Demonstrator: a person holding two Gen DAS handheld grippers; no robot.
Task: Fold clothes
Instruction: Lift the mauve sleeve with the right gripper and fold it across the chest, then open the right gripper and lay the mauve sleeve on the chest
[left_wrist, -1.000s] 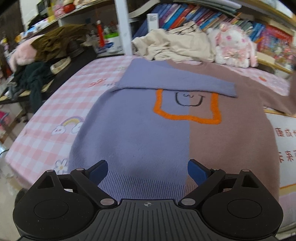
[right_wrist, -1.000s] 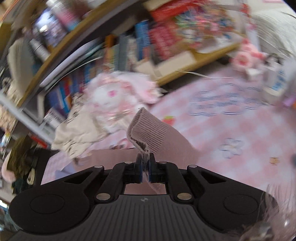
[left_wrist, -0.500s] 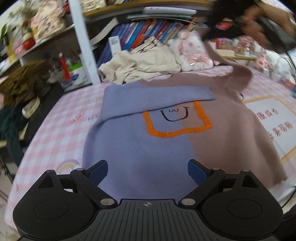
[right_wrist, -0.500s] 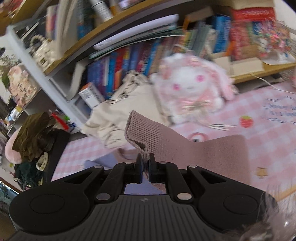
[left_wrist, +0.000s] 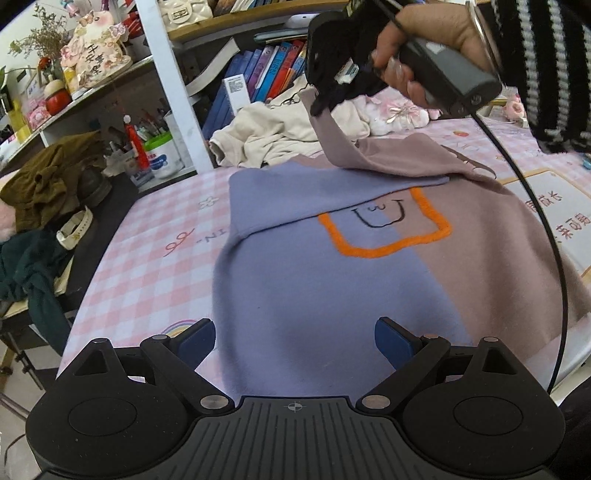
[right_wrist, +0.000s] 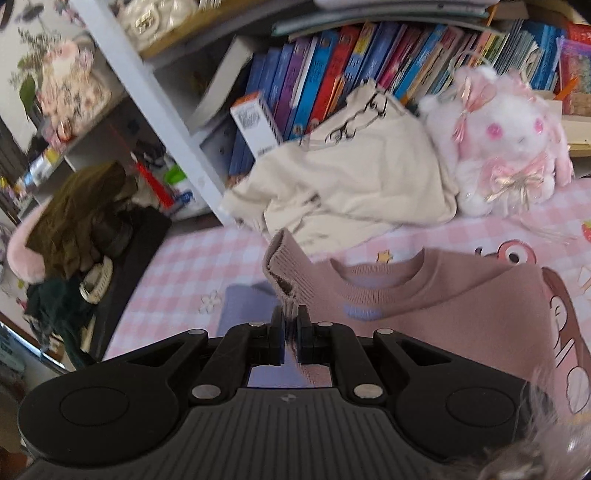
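I see the bed (left_wrist: 155, 236), covered in a pink checked sheet, filling the lower field of both wrist views. On it the sweater (left_wrist: 332, 295) lies flat, front up, 1 half lavender and 1 half mauve, with an orange outlined square and a drawn smile across the chest. Its lavender sleeve (left_wrist: 314, 195) is folded across the chest, covering the top edge of the square. Its mauve sleeve (left_wrist: 373, 155) is raised off the bed and slopes up from the shoulder toward the shelving. Behind the sweater, a cream garment (right_wrist: 351, 181) lies crumpled against a row of books (right_wrist: 332, 74), and a white and pink plush rabbit (right_wrist: 506, 140) sits just beside it. At the far left, a heap of olive and dark green clothes (left_wrist: 40, 192) rests on a dark surface. In my left view, the right gripper (left_wrist: 321, 105) is held by a hand (left_wrist: 424, 44) in a striped sleeve above the collar area. Its jaws are clenched on the ribbed cuff (right_wrist: 284, 273) of the mauve sleeve, with the cuff standing up out of the pads in the right view. The left gripper (left_wrist: 295, 339) hovers over the lavender hem with its jaws spread wide and nothing between them.
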